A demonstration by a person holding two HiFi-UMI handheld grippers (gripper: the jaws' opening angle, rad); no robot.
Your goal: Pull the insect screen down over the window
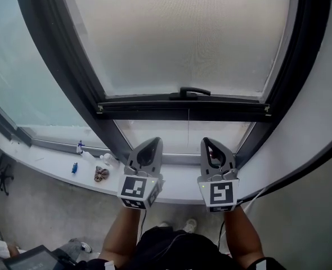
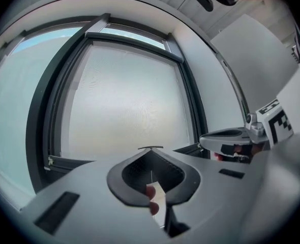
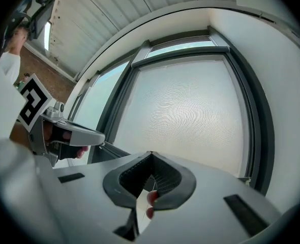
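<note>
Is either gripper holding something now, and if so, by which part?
Nothing is held. The left gripper and the right gripper are both shut on nothing, below the screen's bottom bar and apart from it.

The grey left gripper [image 1: 152,142] and right gripper [image 1: 207,142] bear black-and-white marker cubes [image 1: 138,189] and dark ribbed jaws.

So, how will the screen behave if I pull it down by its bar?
The bar looks rigid and spans the frame, so it probably slides evenly. The mesh looks thin, likely floppy and easy to dent.
</note>
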